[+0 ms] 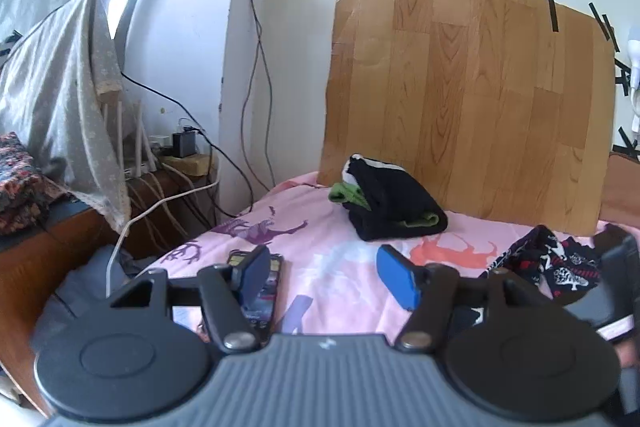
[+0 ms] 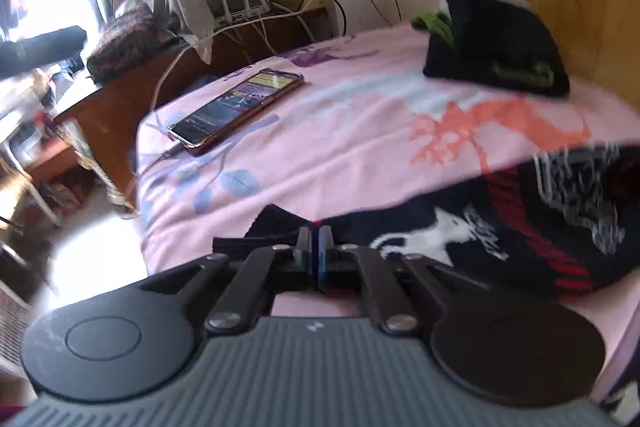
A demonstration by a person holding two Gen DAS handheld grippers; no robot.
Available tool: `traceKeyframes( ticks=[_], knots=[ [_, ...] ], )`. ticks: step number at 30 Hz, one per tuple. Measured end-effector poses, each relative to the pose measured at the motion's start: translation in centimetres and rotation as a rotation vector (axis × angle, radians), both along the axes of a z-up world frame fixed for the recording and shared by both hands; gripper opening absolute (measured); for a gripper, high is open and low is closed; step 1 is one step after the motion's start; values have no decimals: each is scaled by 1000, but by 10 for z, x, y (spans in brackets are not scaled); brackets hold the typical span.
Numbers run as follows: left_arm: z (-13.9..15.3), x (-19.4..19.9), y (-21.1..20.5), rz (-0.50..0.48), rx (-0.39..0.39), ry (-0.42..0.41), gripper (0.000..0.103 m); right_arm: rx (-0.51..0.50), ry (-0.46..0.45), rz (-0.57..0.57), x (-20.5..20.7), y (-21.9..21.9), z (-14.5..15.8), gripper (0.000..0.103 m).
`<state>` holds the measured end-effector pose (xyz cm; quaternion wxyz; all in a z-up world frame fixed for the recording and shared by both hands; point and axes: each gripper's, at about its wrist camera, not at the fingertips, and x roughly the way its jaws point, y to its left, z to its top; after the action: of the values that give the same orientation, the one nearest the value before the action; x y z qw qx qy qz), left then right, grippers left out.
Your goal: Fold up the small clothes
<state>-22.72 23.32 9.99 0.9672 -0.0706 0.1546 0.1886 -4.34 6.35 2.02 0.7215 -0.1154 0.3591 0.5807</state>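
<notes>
A dark garment with a white and red pattern lies crumpled on the pink bed sheet, near the front edge. My right gripper is shut on that garment's left corner, and black cloth bunches around its tips. In the left wrist view the same patterned garment lies to the right. My left gripper hovers open over the sheet with nothing between its blue pads. A folded black garment with green trim rests farther back by the wood panel.
A phone with a lit screen and a plugged cable lies on the sheet's left side. A wood-grain panel stands behind the bed. At the left, a brown bedside cabinet carries a router, chargers and loose cables. The bed's left edge drops to the floor.
</notes>
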Motion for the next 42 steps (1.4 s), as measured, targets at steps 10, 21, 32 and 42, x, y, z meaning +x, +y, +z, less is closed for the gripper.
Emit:
traceKeyframes(
  ticks=[10,21,32,42],
  knots=[
    [13,79,-32,-149,16,3,62,164,-200,-327,78,-166,113,4],
    [0,272,-109,-438,-64,121,68,35,-290,-1046,208,-351,82,41],
    [-64,367,-133,-466,-221,333,69,-83,-122,-978,216,-349,-3,53],
    [-60,361,-132,-452,-217,334,78,-172,-188,-864,239,-341,-12,11]
  ],
)
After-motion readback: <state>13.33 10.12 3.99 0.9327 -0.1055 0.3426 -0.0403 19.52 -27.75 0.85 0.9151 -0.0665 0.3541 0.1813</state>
